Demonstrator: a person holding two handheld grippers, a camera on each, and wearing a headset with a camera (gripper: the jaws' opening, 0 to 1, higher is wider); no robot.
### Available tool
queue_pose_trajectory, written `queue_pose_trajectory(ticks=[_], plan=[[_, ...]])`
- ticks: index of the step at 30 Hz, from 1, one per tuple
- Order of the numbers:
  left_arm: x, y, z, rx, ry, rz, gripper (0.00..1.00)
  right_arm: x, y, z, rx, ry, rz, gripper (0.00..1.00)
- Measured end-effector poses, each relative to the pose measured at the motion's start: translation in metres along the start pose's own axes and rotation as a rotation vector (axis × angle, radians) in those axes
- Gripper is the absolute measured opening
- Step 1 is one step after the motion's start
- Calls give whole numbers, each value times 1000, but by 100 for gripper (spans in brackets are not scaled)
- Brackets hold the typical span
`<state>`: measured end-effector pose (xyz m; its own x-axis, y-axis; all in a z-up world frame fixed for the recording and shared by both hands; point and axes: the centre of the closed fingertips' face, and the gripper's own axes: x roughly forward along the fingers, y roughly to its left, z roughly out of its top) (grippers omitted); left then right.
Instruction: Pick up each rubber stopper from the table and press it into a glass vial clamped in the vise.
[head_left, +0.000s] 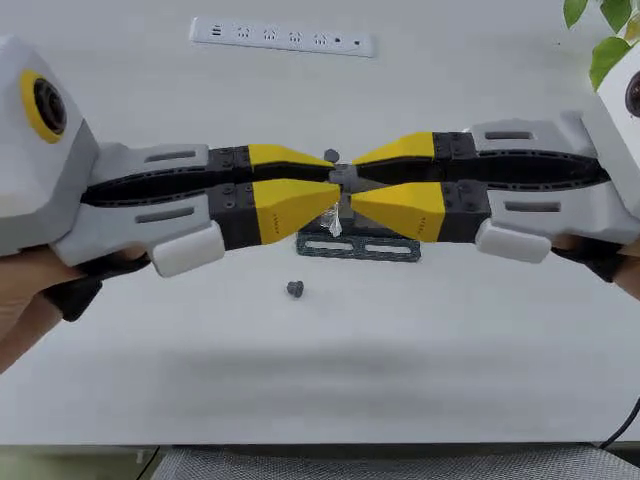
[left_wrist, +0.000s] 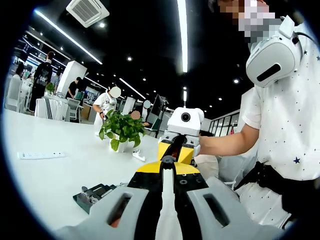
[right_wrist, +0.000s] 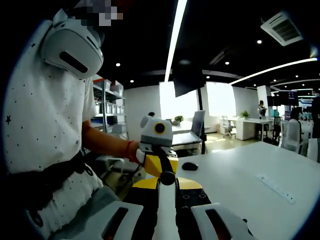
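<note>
Stopper (head_left: 295, 289): loose on worktop (head_left: 320, 370), just near of vise (head_left: 385, 247). Second stopper (head_left: 331, 156): far side of the grippers. Left gripper (head_left: 328, 180) and right gripper (head_left: 358, 182): tip to tip above vise, jaws of each drawn together, small dark piece at the meeting tips; which one grips it, cannot tell. Power strip (head_left: 282, 36): far edge.
</note>
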<state>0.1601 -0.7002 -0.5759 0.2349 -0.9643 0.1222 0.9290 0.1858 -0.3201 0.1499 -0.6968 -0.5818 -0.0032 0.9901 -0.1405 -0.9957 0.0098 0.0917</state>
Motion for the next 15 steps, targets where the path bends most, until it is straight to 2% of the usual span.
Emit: queue_pose_trajectory(ticks=[10, 15], plan=[[-1, -3, 5, -21, -27, -25, 3, 0, 2, 6, -4, 3, 12, 6], [-2, -2, 3, -12, -20, -28, 3, -2, -1, 4, 5, 18, 13, 6]])
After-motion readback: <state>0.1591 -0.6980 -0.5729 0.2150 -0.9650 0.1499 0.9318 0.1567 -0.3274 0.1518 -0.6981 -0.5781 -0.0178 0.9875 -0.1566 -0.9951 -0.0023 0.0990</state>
